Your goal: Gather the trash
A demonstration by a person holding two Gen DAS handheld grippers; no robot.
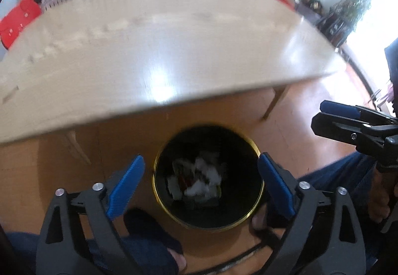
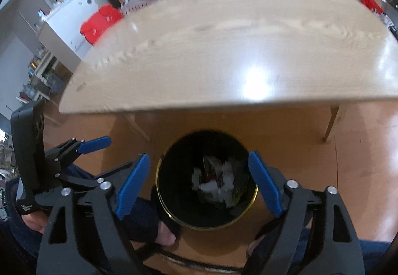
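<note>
A round black bin with a thin gold metal rim (image 1: 256, 148) is seen on the smooth orange-brown floor (image 1: 298, 130), and crumpled white paper trash (image 1: 206, 175) is lying at its bottom. The left gripper (image 1: 201, 184) and the right gripper (image 2: 199, 181), both with ribbed blue pads on black plastic arms, are held wide apart above the bin with nothing between them. A glossy pale wooden table (image 2: 223, 51) is seen beyond.

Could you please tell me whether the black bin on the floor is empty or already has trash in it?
It has trash in it: crumpled white paper and wrappers lie at the bottom of the bin.
</note>
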